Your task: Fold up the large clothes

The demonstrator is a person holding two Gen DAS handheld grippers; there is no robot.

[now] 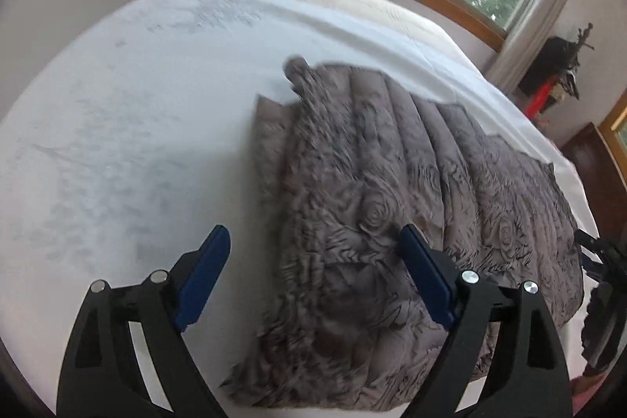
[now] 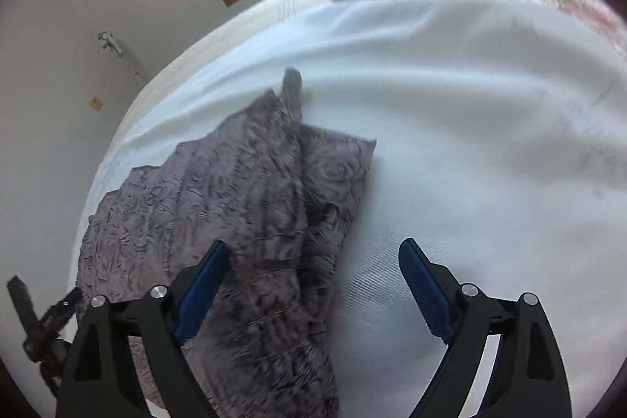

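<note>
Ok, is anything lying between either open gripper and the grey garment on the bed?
Nothing visible. The left gripper and right gripper both hang open just above the garment, with only bare white sheet around it.

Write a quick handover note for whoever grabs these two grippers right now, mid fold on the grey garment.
Left gripper: open, holding nothing, over the garment's edge.
Right gripper: open, holding nothing, at the garment's other side.
Grey rose-patterned garment: lying on the white sheet of the bed, one layer already folded over a lower panel.
Left to do: regrip and fold again, it looks long and loose.
</note>
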